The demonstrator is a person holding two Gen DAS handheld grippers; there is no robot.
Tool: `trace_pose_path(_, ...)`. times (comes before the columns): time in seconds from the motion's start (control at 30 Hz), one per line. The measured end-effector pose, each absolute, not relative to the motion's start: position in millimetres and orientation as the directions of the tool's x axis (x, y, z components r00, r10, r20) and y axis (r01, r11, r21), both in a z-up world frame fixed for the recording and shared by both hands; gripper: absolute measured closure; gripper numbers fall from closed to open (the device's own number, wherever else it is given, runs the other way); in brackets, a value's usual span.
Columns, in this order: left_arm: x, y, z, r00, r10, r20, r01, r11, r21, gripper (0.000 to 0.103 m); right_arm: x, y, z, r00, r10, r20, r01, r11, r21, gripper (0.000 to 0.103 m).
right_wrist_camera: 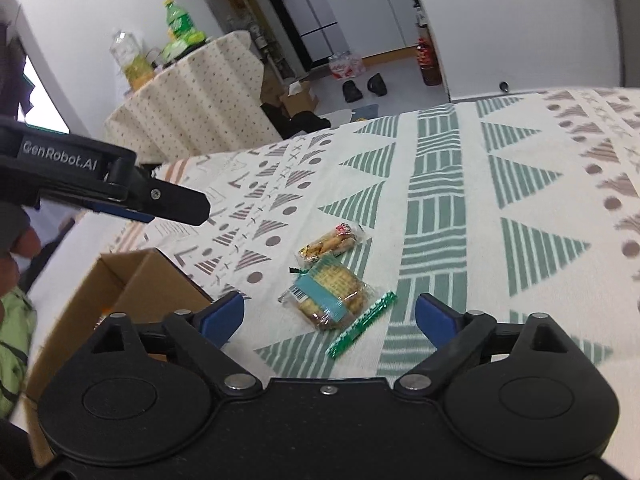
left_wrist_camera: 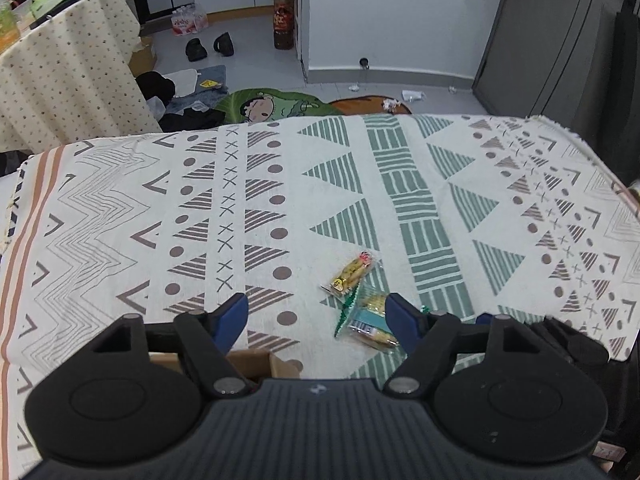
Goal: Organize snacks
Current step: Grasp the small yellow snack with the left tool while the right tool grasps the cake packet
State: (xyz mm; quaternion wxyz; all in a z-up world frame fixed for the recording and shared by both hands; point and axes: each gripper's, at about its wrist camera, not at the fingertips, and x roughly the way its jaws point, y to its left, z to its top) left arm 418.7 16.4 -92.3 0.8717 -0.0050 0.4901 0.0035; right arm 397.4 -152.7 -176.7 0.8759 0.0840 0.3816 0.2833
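Observation:
Two wrapped snacks lie on the patterned tablecloth. A small yellow cracker packet lies farther out. A larger green-edged biscuit pack lies nearer. My left gripper is open above the cloth, the biscuit pack just inside its right finger. My right gripper is open too, with the biscuit pack between and slightly beyond its blue fingertips. The left gripper shows in the right wrist view at the left, over a cardboard box.
The open cardboard box sits at the table's near left. A second table with a dotted cloth holds bottles. Shoes, a mat and clutter lie on the floor beyond the table's far edge. A person's hand shows at the left.

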Motion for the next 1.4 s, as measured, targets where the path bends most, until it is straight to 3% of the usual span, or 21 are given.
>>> trace_pose_path(0.5,454,14,-132,0.439,-0.004,-0.899,0.057,0.998,0.023,0.051,416,-112,-201,0.556,0.496,-0.667,-0.533,0.828,0.172,0.008)
trace_pose_path(0.7,468,8,-145,0.415,0.007,-0.910,0.083,0.995,0.045,0.055,414,-113,-207,0.568,0.470,-0.675,-0.526,0.838,0.141,0.037)
trace_pose_path(1.07,485,-11,-167,0.399,0.024,-0.916,0.129,0.988,0.081,0.056,414,-127,-200,0.573,0.448,-0.686,-0.493,0.857,0.149,0.049)
trace_pose_path(1.4,496,-28,-186,0.395,0.063,-0.916,0.146,0.981,0.130,0.056,411,-135,-197,0.577,0.408,-0.707,-0.444,0.884,0.147,0.051)
